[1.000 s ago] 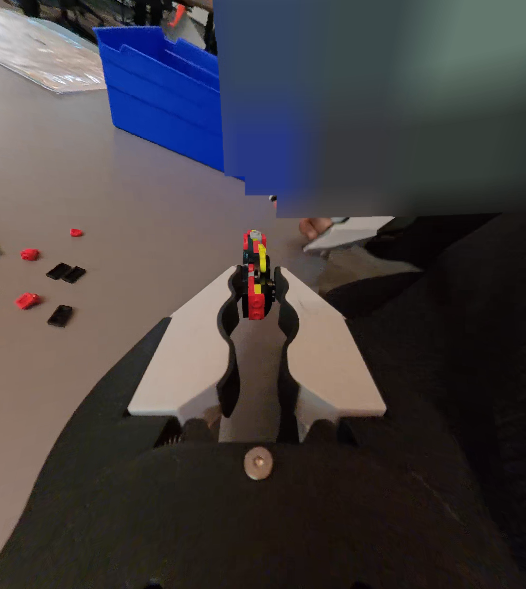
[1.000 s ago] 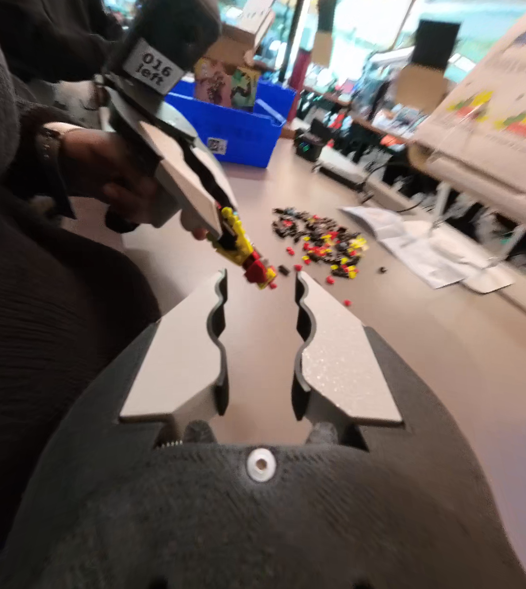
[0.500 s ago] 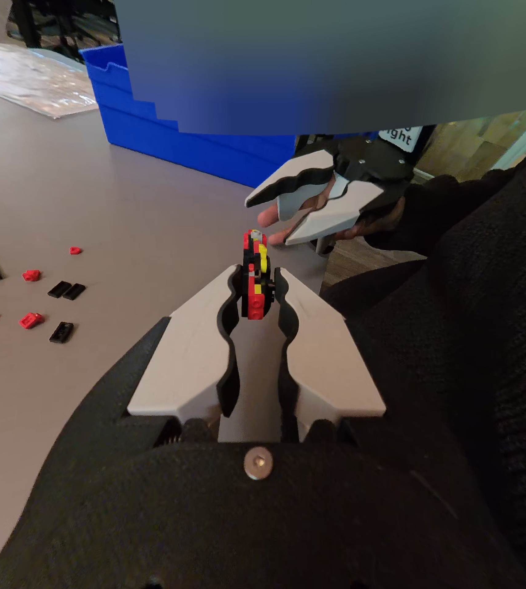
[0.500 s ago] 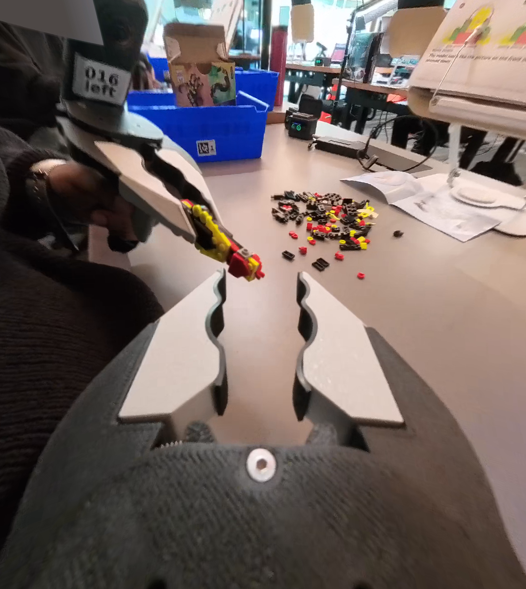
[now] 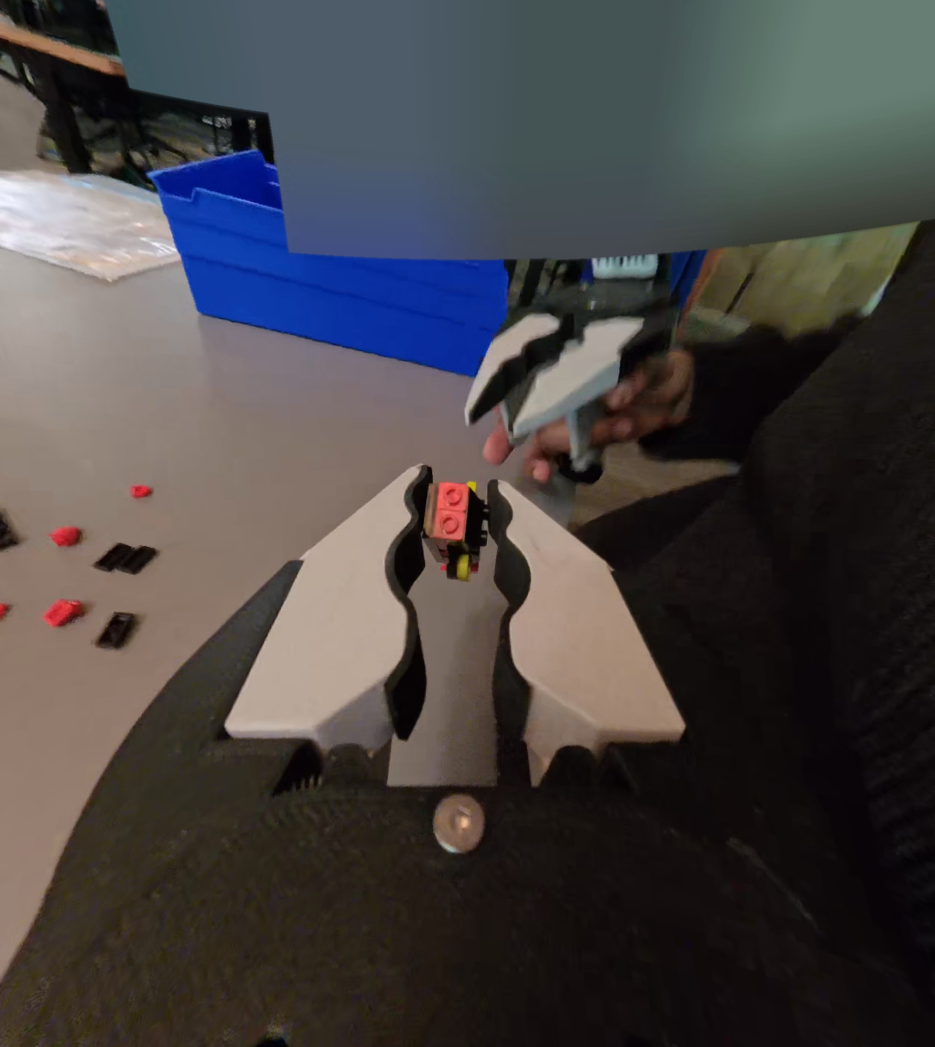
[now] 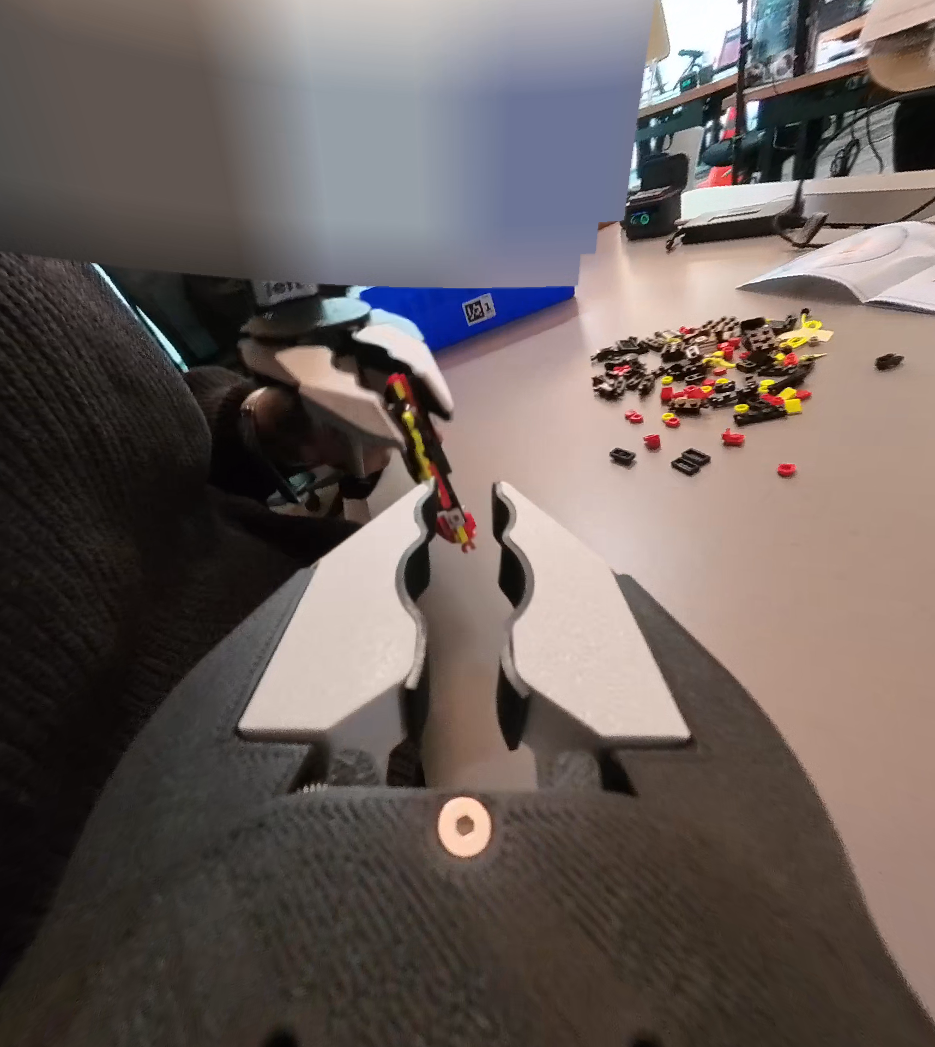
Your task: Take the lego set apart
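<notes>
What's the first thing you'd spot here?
The left claw is shut on a small red, yellow and black lego build held above the grey table. The open right claw has its tips around the build's far end. A heap of loose pieces lies on the table beyond.

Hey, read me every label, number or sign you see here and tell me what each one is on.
White tag on the left gripper: mostly hidden, unreadable.
White sticker on the blue bin: code mark and a character; I don't quote writing.
Open booklet: print too blurred.
</notes>
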Demonstrator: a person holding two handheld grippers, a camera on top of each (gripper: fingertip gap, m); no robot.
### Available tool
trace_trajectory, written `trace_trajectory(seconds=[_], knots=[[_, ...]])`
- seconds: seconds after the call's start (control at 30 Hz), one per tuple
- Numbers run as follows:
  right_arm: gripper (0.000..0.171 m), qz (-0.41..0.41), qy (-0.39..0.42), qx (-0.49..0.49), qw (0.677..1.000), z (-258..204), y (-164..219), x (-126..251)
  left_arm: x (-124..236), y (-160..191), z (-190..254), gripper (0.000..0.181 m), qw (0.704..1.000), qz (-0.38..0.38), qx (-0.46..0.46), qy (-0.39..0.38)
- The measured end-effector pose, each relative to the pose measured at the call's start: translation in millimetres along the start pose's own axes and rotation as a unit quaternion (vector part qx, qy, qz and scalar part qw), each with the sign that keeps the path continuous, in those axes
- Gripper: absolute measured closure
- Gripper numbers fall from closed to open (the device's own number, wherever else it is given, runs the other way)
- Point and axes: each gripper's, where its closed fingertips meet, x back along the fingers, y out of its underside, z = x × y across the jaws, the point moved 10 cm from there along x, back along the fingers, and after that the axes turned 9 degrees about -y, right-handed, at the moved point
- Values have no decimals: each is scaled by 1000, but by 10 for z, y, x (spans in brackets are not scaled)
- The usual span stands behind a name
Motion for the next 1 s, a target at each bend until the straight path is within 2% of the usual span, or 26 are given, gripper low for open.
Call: trace_trajectory(seconds=[0.13,0.23,0.5,0.6,0.67,0.73,0.83,1.0], knots=[[152,-34,-13,24,999,-52,53,-93,55,-32,-202,164,977,45,195,70],[151,-39,-32,42,998,-105,59,-136,92,-38,-268,164,958,68,255,110],[153,-73,-54,83,992,-220,112,-209,62,-79,-119,164,963,67,209,159],[167,-73,-75,84,991,-257,111,-205,57,-94,-64,164,966,69,183,167],[170,-78,-83,84,990,-269,116,-200,60,-97,-40,164,969,68,166,169],[170,-79,-82,89,990,-278,117,-197,66,-101,-32,164,973,67,151,163],[157,-82,-88,79,990,-275,126,-196,67,-92,-32,164,977,58,133,154],[166,-97,-94,84,987,-282,142,-208,55,-83,31,164,978,48,114,170]])
